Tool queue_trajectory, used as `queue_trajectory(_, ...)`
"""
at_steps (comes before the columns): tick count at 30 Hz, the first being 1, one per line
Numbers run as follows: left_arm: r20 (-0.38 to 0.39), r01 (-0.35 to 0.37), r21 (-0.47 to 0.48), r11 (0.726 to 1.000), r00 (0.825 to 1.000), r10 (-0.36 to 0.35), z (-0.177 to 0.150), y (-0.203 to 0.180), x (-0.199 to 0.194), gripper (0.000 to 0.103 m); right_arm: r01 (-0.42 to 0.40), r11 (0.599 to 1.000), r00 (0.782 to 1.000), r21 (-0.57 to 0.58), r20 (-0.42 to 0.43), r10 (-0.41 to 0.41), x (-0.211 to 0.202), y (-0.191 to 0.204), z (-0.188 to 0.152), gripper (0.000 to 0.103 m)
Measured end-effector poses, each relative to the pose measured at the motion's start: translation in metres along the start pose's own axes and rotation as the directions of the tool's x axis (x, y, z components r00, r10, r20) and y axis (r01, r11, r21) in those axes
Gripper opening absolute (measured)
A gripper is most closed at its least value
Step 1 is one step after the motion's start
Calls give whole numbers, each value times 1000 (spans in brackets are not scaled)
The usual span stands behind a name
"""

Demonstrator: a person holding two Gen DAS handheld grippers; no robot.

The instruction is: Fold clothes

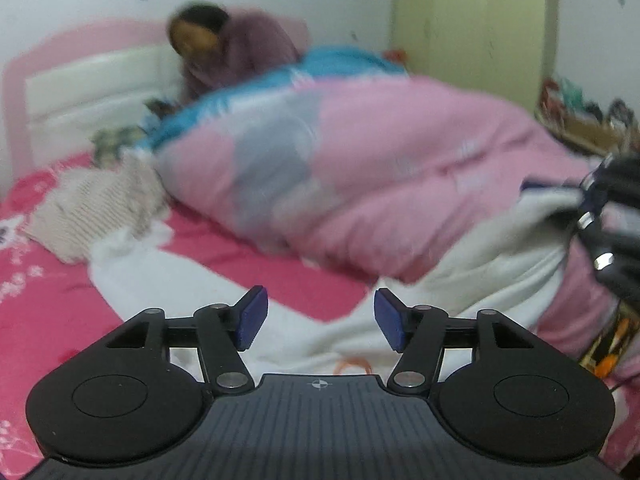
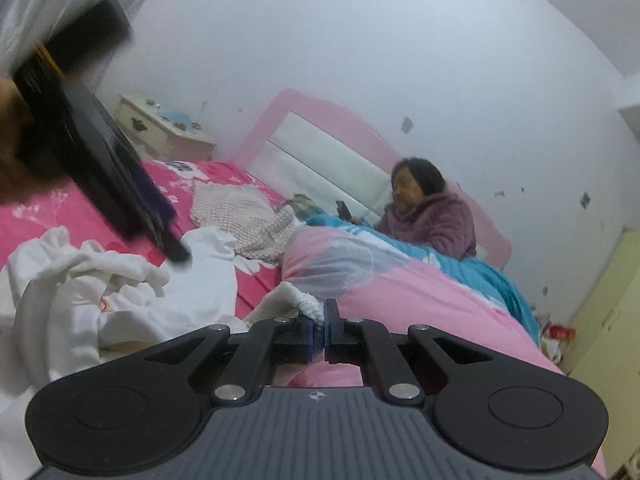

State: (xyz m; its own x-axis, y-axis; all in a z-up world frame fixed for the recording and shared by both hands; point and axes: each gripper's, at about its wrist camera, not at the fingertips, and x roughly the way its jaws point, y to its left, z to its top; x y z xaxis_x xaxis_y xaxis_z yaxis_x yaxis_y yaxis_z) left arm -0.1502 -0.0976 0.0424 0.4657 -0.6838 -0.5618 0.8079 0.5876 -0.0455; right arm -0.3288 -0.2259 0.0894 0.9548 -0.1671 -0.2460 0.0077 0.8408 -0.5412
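**White garment pinched on the right, let go on the left**

At nine o'clock in the left wrist view, a pink sheet (image 1: 48, 320) covers the bed, and a knitted beige top (image 1: 96, 208) lies on it toward ten o'clock. Just beside that, running down toward six o'clock, spreads the white garment (image 1: 224, 276). The left gripper (image 1: 320, 318) hangs over this cloth with its blue pads (image 1: 252, 316) standing well apart and nothing between them. At twelve o'clock a pink and blue quilt (image 1: 360, 184) is heaped up, with a person in a purple robe (image 1: 256, 48) behind it. At three o'clock the white cloth rises toward the other tool, which is blurred.

In the right wrist view, the left tool crosses from ten o'clock toward the centre, above the crumpled white garment at eight o'clock. At the centre, the right gripper (image 2: 319, 330) has its jaws pressed nearly together on a white fold of the garment, which sticks up between the pads. The quilt fills four o'clock.
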Motion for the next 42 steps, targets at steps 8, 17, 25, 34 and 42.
queue_trajectory(8,-180,177,-274,945,956,-232,7,50,69,75,-87,996,996,-37,-19,86,7,12,-24,6)
queue_trajectory(17,-350,294,122,948,906,-236,-8,-43,117,76,-325,941,912,98,-233,339,19,38,-73,6)
queue_trajectory(25,-369,260,357,897,922,-120,-34,-94,142,75,-431,895,861,114,-245,446,6,56,-85,6)
queue_trajectory(34,-374,228,355,907,923,-86,-18,-89,134,73,-419,895,872,153,-207,443,-11,44,-95,6)
queue_trajectory(42,-474,194,497,846,877,77,-37,-113,172,67,-426,889,871,167,-188,453,-14,42,-95,6)
